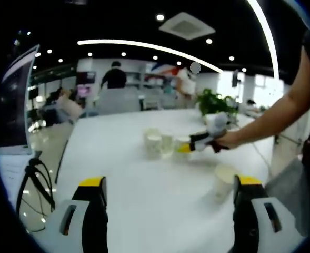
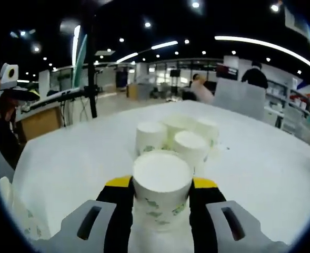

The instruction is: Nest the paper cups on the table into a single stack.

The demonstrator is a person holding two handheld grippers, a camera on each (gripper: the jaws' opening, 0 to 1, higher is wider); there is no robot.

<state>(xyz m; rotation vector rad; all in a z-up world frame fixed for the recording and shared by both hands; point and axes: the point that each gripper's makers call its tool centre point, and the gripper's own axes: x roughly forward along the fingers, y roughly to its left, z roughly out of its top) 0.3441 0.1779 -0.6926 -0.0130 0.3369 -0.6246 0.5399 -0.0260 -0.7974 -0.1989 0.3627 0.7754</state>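
White tabletop in an open office carries the work. Seen in the right gripper view, the right gripper is clamped on an upside-down paper cup, base facing up, probably to carry it onto the cluster of cups just beyond, which also stand inverted: white with a faint green print. Its yellow-tipped jaws press both walls. The left gripper hangs open and empty above the table, with a lone cup near its right jaw.

cup between right jaws: white, green print | table: white | right gripper: grey, black, yellow tips
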